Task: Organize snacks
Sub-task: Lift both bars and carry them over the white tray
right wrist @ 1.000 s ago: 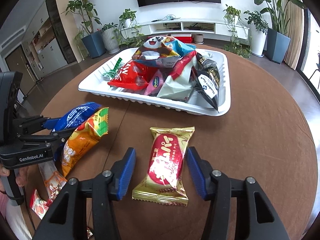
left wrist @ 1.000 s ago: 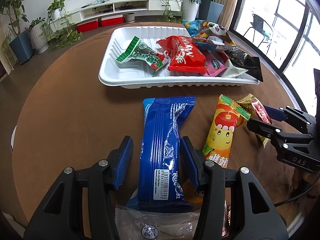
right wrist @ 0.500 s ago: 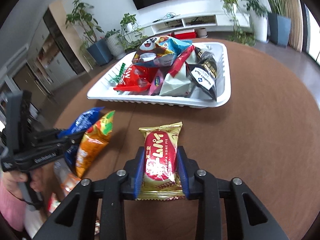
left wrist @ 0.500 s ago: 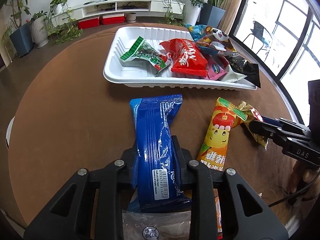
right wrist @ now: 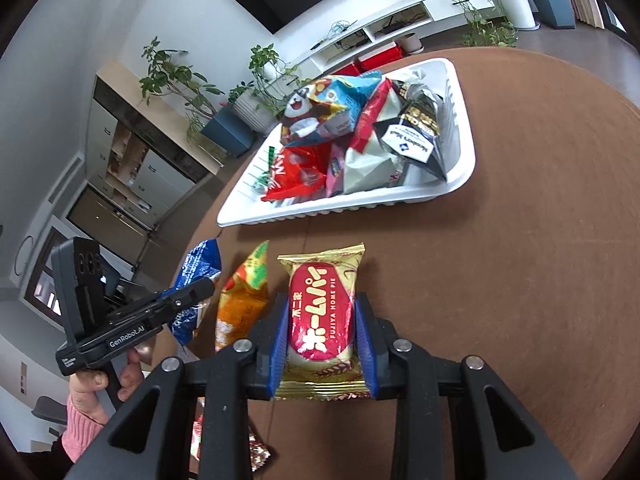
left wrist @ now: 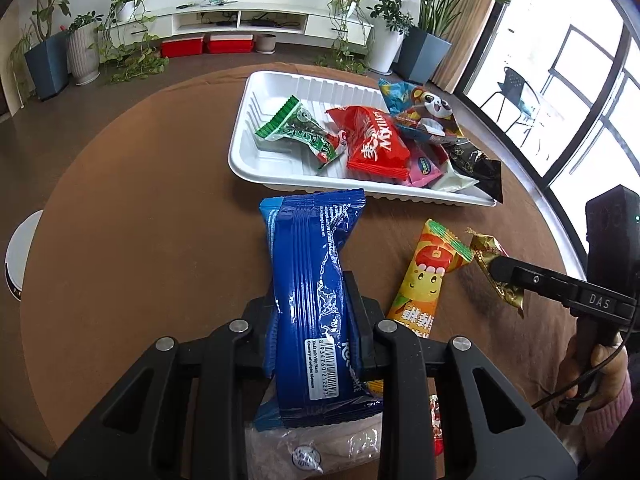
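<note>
A: Left hand-held gripper (left wrist: pixel 316 332) clamped on blue pack (left wrist: pixel 314 300); right hand-held gripper (right wrist: pixel 322 344) has just closed on gold pie (right wrist: pixel 322 316), both near the worktop (right wrist: pixel 520 300).

B: Lift clear, drop into white tray (left wrist: pixel 256 160)'s bare end.

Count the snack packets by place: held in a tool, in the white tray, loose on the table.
Held in a tool: 2 (blue packet in left tool, gold packet in right tool).
In white tray: at least 6; the pile hides some.
Loose on table: at least 2 (orange packet, clear packet).
Total: at least 10.
</note>
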